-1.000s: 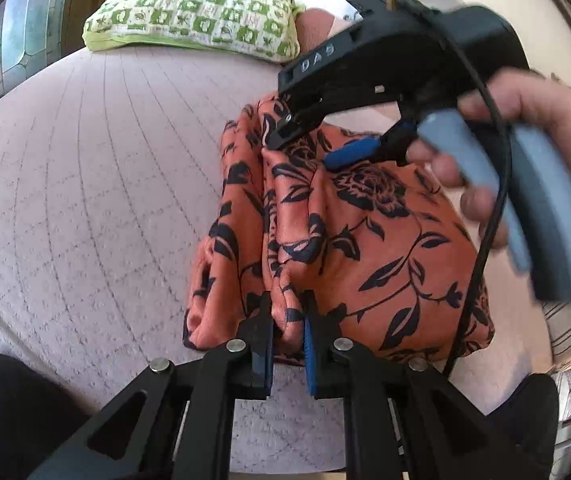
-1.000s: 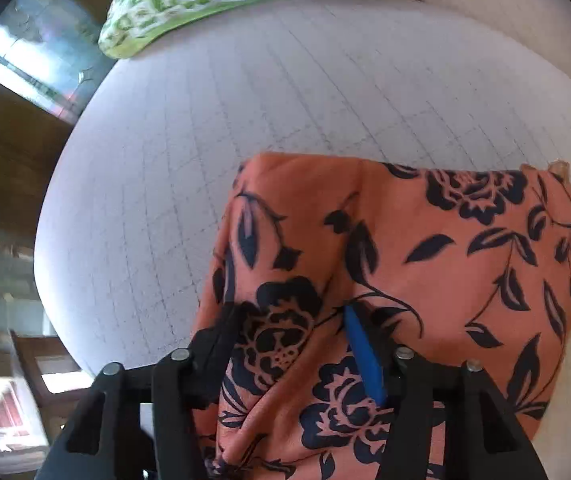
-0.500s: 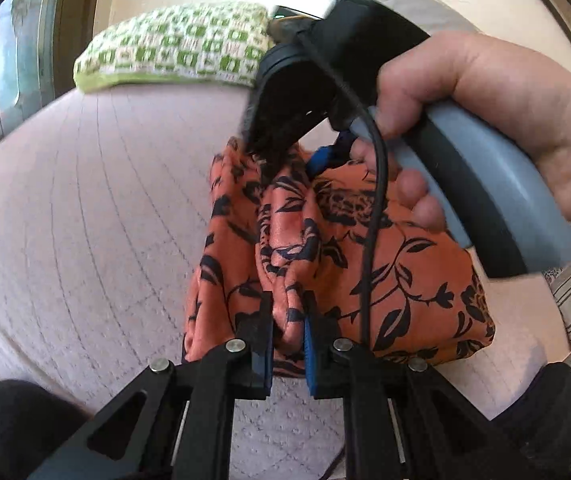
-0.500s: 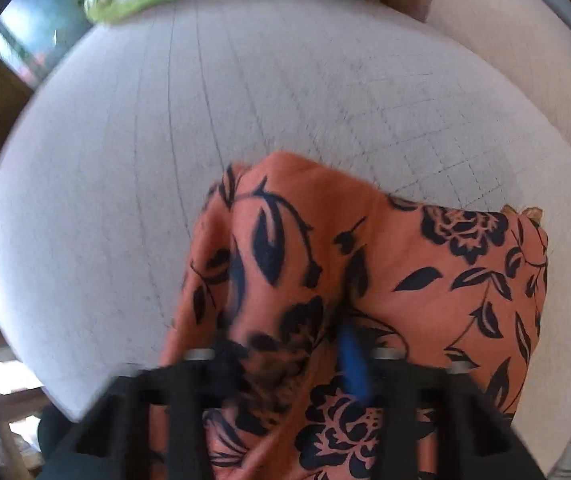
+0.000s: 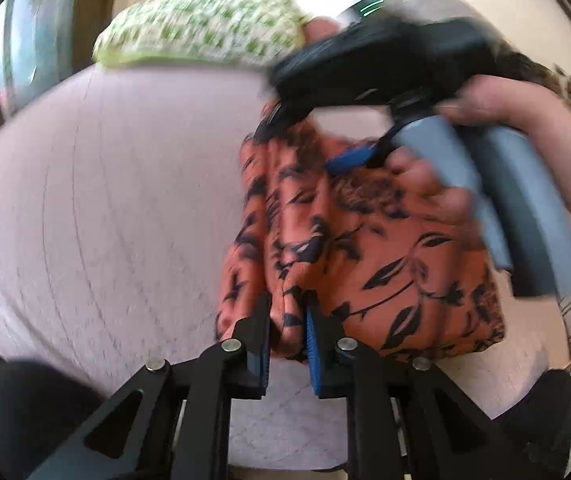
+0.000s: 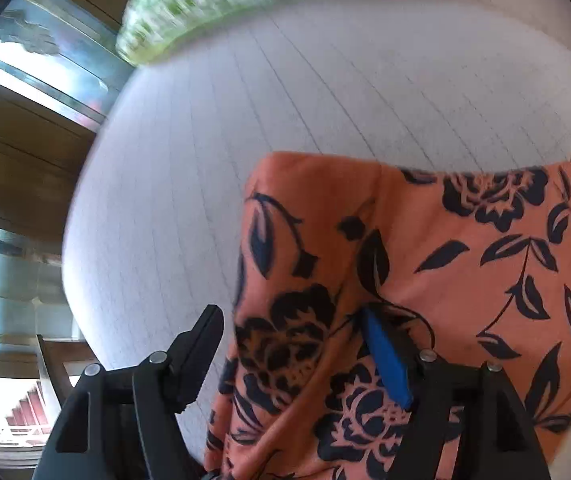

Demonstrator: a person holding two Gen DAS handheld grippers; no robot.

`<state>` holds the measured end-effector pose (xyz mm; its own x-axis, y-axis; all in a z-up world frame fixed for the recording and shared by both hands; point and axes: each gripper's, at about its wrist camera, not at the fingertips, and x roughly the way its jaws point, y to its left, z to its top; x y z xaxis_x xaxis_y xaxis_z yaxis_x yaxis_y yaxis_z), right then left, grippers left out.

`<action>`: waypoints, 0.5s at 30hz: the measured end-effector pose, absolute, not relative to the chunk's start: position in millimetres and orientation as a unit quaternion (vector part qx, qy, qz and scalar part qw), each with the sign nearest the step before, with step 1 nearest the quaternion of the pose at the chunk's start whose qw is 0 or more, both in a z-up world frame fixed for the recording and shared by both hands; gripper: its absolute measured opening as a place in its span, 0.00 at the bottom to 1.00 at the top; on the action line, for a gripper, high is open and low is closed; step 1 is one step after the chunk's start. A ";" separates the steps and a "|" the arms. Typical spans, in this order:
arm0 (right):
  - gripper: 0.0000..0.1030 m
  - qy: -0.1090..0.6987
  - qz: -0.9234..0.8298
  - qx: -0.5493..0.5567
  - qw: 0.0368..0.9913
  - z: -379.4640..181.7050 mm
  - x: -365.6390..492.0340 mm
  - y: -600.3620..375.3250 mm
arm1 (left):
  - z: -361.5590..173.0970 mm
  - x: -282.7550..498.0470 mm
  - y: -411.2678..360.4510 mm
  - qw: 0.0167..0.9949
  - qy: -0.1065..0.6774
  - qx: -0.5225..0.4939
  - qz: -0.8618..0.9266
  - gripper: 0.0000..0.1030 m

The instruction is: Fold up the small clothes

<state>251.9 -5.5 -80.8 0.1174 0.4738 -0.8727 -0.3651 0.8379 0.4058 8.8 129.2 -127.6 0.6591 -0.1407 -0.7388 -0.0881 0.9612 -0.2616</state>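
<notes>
Right, nearest first: left gripper (image 5: 288, 330) is clamped on a bunched ridge at the near edge of the orange floral garment (image 5: 385, 256), which lies partly folded on the pale quilted surface (image 5: 105, 208). In the right wrist view the right gripper (image 6: 293, 344) is spread wide, cloth draped between its fingers, blue pad (image 6: 385, 360) against the fabric, black finger out over the quilt, nothing pinched. Further off in the left view that gripper shows over the garment's far edge in the person's right hand (image 5: 497, 120). Green-and-white cushion (image 5: 201, 28) at the back. Risks, as I judge: with only one end held, the far fold could slump or slide open; the left pinch takes several layers, so pulling could drag the whole stack and wrinkle it. Hard to tell: both views motion-blurred, layer count unclear, garment type unclear, its right side cut off.
</notes>
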 end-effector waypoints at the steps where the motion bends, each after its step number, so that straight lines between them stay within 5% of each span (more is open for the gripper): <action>1: 0.72 0.594 0.294 0.061 0.746 -78.0 249.9 -10.4 | -125.6 7.4 131.2 0.901 0.409 -0.140 -0.015 0.19; 7: 0.73 0.567 0.322 0.155 0.742 -55.3 234.3 -59.7 | -125.1 3.8 126.2 0.899 0.415 -0.140 -0.015 0.20; 15: 0.74 0.602 0.378 0.286 0.643 -103.1 219.9 -59.6 | -125.7 -4.8 136.1 0.898 0.413 -0.151 -0.001 0.16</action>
<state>219.9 -59.6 -103.1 -0.0096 0.8301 -0.5576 -0.1406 0.5510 0.8226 -4.8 136.1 -125.7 0.6591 -0.1266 -0.7414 -0.1226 0.9545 -0.2719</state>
